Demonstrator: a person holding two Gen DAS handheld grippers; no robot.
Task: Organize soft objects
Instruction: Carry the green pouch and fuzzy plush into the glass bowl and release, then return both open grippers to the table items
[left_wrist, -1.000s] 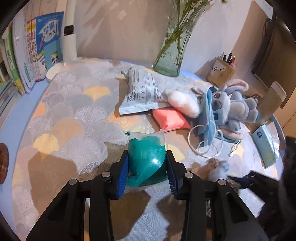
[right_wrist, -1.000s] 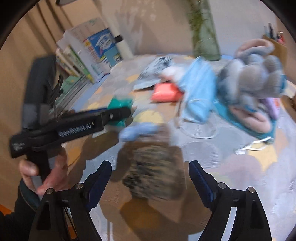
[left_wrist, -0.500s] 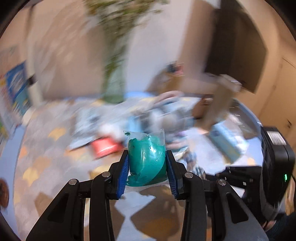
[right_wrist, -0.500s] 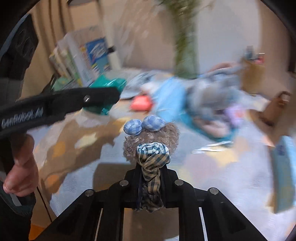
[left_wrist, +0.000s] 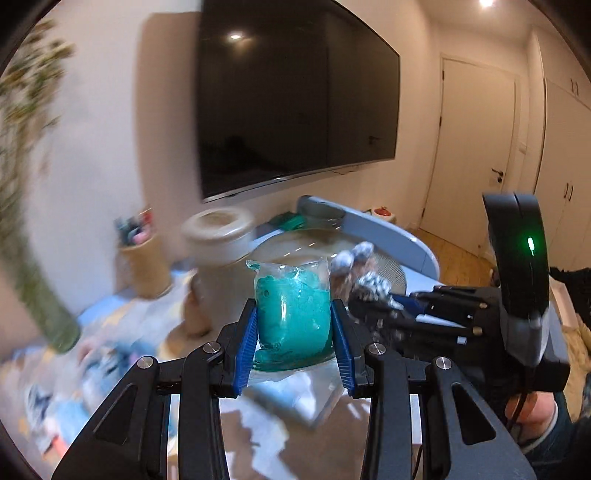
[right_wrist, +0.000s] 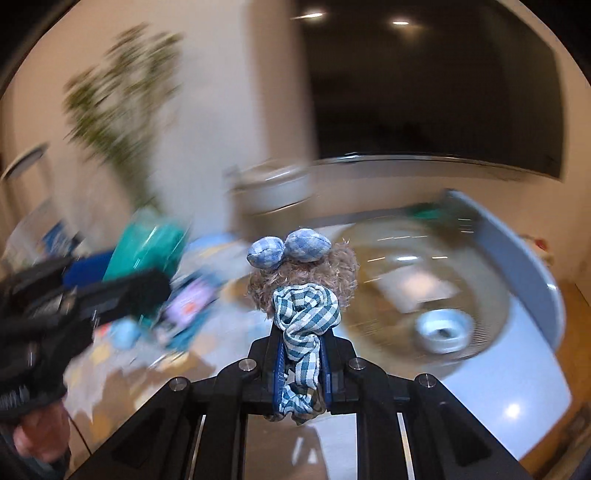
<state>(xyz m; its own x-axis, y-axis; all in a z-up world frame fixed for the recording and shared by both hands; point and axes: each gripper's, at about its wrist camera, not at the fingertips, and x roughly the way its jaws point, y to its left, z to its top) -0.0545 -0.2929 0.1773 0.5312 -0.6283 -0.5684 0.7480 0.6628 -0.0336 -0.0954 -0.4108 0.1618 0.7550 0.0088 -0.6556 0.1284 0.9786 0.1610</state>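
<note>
My left gripper is shut on a clear bag of teal putty and holds it up above the table. It shows blurred at the left of the right wrist view. My right gripper is shut on a small brown plush toy with blue checked ears and a checked scarf, also lifted. In the left wrist view that plush toy sits just right of the putty bag, with the right gripper behind it. Both views are motion-blurred.
A round basket with a blue rim lies ahead to the right, a tape roll inside. A white pot, a pen holder and a green vase stand along the wall. Blurred soft items lie at lower left.
Both grippers swung right and upward from the table with their loads. The right gripper, open around the plush toy one second ago, closed on it. The TV and basket came into view.
</note>
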